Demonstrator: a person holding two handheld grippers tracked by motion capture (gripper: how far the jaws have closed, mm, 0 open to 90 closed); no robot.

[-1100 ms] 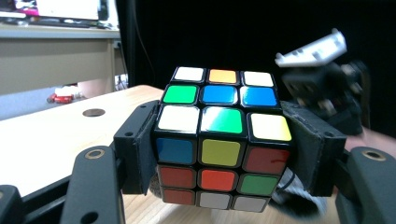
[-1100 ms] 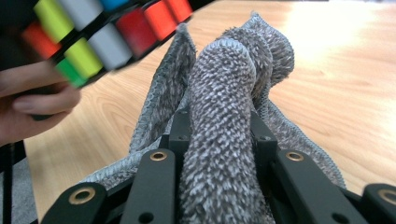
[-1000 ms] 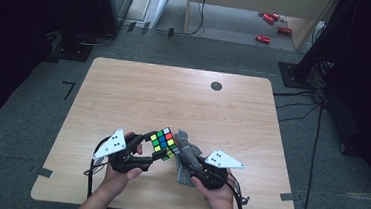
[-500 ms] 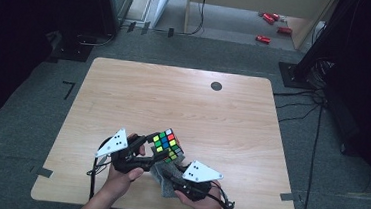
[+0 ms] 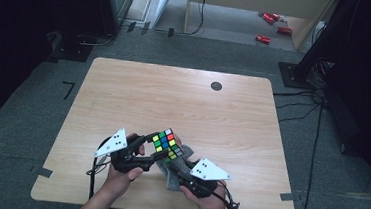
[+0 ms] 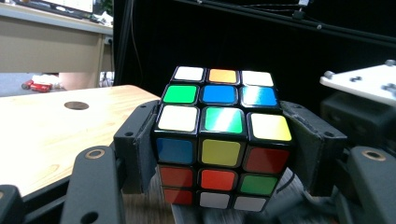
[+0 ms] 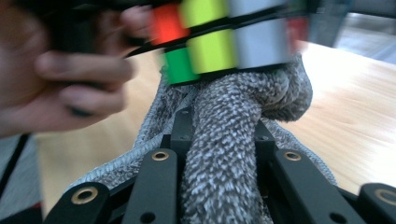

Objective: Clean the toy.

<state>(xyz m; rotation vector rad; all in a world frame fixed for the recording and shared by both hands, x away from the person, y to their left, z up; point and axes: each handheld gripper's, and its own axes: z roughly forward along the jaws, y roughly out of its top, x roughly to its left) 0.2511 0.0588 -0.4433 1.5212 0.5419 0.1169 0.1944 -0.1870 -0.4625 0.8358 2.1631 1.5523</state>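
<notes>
A scrambled Rubik's cube (image 5: 167, 144) is held above the near part of the wooden table (image 5: 174, 98). My left gripper (image 5: 152, 149) is shut on it. In the left gripper view the cube (image 6: 223, 140) sits squarely between the two pads (image 6: 135, 147). My right gripper (image 5: 176, 165) comes in from the near right and is shut on a bunched grey cloth (image 5: 174, 175). The right gripper view shows the cloth (image 7: 224, 140) clamped in my gripper (image 7: 219, 140) and pressed against the blurred underside of the cube (image 7: 219, 42), beside the person's other hand (image 7: 60, 79).
A black round grommet (image 5: 216, 86) sits in the table's far right part. Red objects (image 5: 267, 28) lie on the floor beyond a wooden desk. Cables trail on the floor at the right. The table's near edge lies just under the hands.
My right gripper has moved left and nearer with the cloth, from beside the cube to under it. The left gripper and cube have stayed in place.
</notes>
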